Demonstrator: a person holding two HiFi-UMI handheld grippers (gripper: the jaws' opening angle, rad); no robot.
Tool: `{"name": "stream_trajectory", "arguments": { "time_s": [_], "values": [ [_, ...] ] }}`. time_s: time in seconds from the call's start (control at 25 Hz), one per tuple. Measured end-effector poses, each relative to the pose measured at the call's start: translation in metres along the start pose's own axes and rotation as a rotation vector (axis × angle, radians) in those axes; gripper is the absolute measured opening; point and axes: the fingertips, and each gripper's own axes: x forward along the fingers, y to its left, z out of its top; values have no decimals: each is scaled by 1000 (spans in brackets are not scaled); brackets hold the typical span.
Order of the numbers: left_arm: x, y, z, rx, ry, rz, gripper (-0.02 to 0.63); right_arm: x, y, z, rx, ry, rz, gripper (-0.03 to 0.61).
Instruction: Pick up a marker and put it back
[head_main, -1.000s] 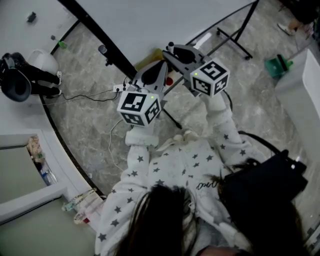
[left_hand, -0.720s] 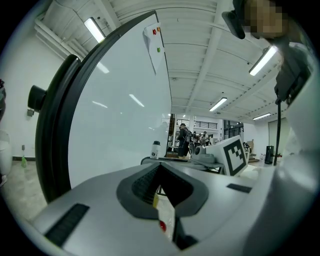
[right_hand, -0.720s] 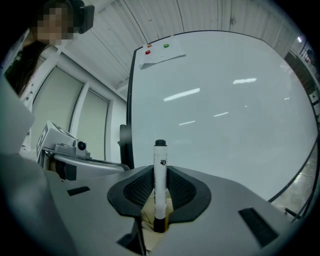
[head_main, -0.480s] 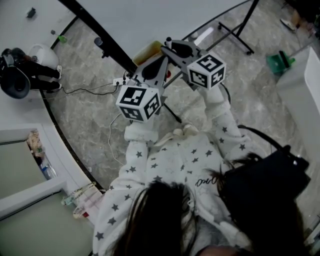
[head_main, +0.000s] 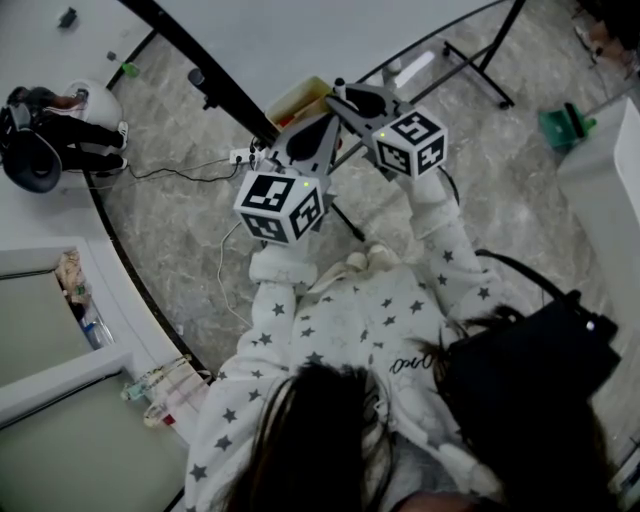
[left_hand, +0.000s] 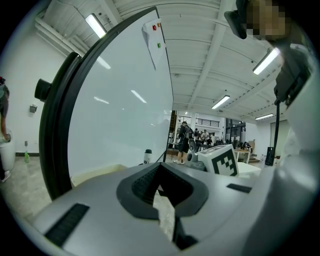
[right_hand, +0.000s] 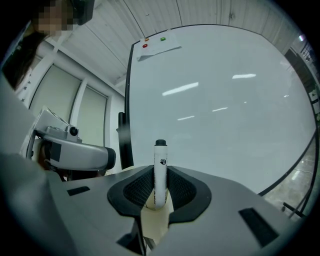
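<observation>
A white marker (right_hand: 160, 162) with a black cap stands upright between the dark pads of my right gripper (right_hand: 160, 186), which is shut on its lower barrel. The capped end points at the whiteboard (right_hand: 220, 115) close ahead. In the head view the right gripper (head_main: 347, 97) reaches toward the board's lower edge, over a yellowish tray (head_main: 298, 100). My left gripper (head_main: 312, 137) is beside it on the left, a little lower. In the left gripper view its jaws (left_hand: 161, 172) are together with nothing between them.
The whiteboard (head_main: 300, 40) stands on black legs (head_main: 478, 75) over a marble floor. A sheet held by red and green magnets (right_hand: 154, 44) hangs at the board's top. A power strip and cable (head_main: 200, 170) lie on the floor. A black bag (head_main: 530, 370) hangs at the person's right side.
Both grippers have edged slightly toward the board's lower edge. The marker stays in the right gripper's grip.
</observation>
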Motion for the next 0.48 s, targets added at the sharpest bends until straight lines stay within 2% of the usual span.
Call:
{"name": "stream_trajectory", "arguments": {
  "time_s": [0.48],
  "values": [
    [-4,5,-3,-10,-1,21,1,4,-1,-2,-18,-15,-18,84]
  ]
}}
